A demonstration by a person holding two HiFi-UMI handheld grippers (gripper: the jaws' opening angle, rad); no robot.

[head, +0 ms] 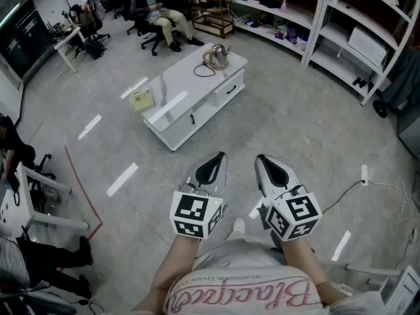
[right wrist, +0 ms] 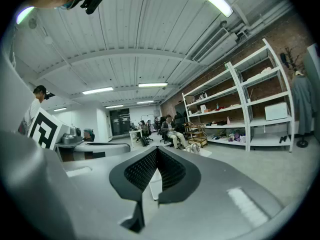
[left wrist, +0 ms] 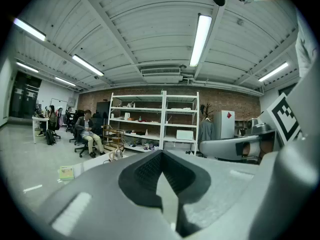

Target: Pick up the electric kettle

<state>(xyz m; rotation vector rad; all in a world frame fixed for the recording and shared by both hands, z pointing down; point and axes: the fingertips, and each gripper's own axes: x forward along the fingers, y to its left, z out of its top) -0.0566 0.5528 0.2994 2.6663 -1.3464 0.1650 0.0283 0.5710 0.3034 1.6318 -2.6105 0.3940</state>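
Though it shows small in the head view, the rounded, shiny silver electric kettle (head: pixel 217 56) can be made out with an arched handle over its top. It stands upright at the 1 o'clock end of the long, low white table with dark drawer handles (head: pixel 197 100). A thin black cord (head: pixel 204 71) loops on the tabletop at the kettle's 8 o'clock. A flat yellow-green book (head: pixel 141 100) lies toward the table's 9 o'clock end. At 6 o'clock from the table, well apart from it, the grey left gripper (head: pixel 213 168) and the grey right gripper (head: pixel 272 169) hover side by side over the grey floor. Each has its jaws pressed together at the tips, with nothing between them.
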